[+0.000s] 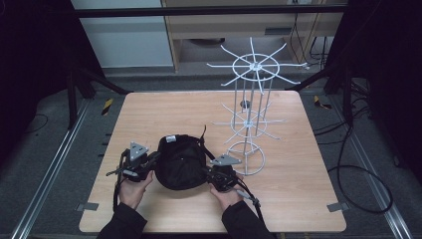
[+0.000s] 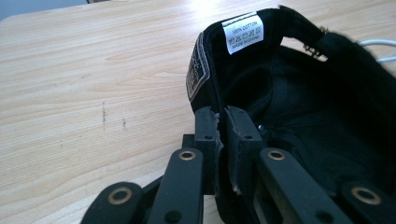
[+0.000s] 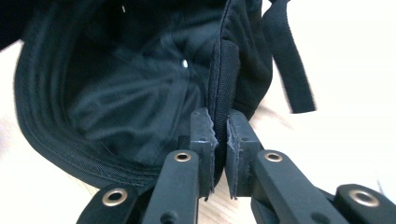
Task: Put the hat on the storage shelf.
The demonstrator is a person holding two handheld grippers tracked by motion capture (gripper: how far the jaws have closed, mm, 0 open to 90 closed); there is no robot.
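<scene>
So there's a black cap (image 1: 180, 162) lying upside down on the near middle of the wooden table (image 1: 149, 109), opening facing up, and a person has a gripper on each side of it. The left gripper (image 1: 152, 160) is clamped tight on the cap's rim on its left side; in the left gripper view the jaws are pinched together with the black fabric edge squeezed between them. The right gripper (image 1: 211, 175) does the same on the opposite rim, with the sweatband fabric pressed flat between its pads (image 3: 205, 135). A loose black strap (image 3: 287, 60) hangs off the cap's back edge.

Just behind and to the right of the cap stands a white wire rack (image 1: 251, 107), tall, with spokes fanning out at two levels and a ring base sitting right next to the right gripper. Nothing lies between the grippers and the cap, though that rack is pretty close.

Inside the cap there's a white care label (image 2: 243, 31) that reads "100% COTTON" and "MADE IN CHINA", plus a woven patch (image 2: 197, 70) beside it that's too angled to read.
</scene>
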